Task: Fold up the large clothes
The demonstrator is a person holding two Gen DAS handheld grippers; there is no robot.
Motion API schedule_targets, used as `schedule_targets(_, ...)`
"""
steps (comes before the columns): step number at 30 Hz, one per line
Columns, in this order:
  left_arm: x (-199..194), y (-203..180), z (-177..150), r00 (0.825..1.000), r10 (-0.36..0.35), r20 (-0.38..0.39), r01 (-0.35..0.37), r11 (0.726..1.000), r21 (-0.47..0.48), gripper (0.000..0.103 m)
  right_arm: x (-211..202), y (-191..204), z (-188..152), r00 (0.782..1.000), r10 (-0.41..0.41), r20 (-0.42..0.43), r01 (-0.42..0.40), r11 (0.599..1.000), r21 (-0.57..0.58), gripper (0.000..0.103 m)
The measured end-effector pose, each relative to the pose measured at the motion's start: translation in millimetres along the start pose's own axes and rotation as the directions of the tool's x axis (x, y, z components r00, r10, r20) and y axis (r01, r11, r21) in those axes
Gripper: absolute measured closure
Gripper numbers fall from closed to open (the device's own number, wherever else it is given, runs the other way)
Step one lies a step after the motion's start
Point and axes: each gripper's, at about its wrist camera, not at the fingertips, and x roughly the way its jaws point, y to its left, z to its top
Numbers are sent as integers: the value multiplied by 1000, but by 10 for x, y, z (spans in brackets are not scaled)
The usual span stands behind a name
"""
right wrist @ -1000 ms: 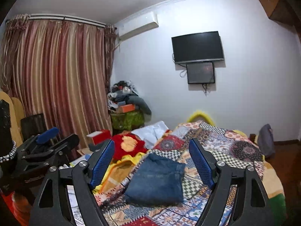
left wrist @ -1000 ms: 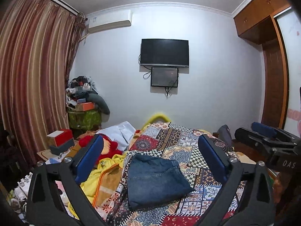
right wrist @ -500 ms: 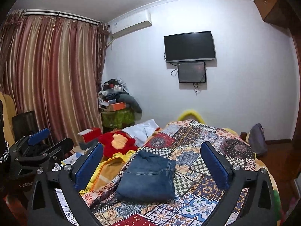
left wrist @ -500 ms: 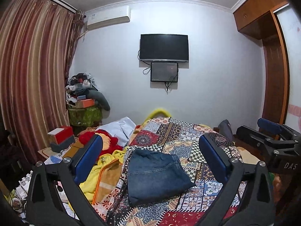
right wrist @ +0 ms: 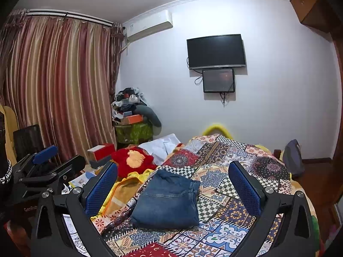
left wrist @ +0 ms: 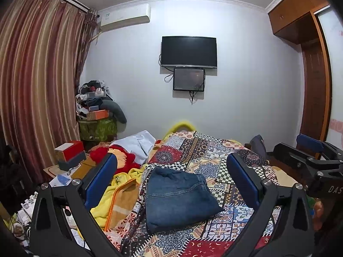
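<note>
A pair of blue jeans [left wrist: 178, 197] lies folded into a compact rectangle on the patchwork bedspread [left wrist: 214, 156]; it also shows in the right wrist view [right wrist: 167, 199]. My left gripper [left wrist: 171, 182] is open and empty, held above and in front of the jeans. My right gripper [right wrist: 173, 184] is open and empty too, likewise back from the jeans. The right gripper shows at the right edge of the left wrist view [left wrist: 308, 156], and the left gripper at the left edge of the right wrist view [right wrist: 42, 171].
A yellow and orange blanket [left wrist: 120, 197], a red plush item [left wrist: 115, 156] and a white cloth [left wrist: 139, 143] lie left of the jeans. Red boxes [left wrist: 70, 152] and a cluttered green stand [left wrist: 96, 126] sit by the striped curtain [left wrist: 38, 85]. A wooden wardrobe [left wrist: 315, 81] is on the right.
Both grippers have drawn back and up a little from the folded jeans. The right gripper's jaws have opened wider. The jeans have not moved.
</note>
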Motion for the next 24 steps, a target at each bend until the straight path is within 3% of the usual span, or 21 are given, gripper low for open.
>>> schedule_targets(24, 49, 25, -24, 1000, -18, -18, 17, 999, -32, 0, 10, -78, -8, 1000, -5, -14, 5, 1000, 0, 0)
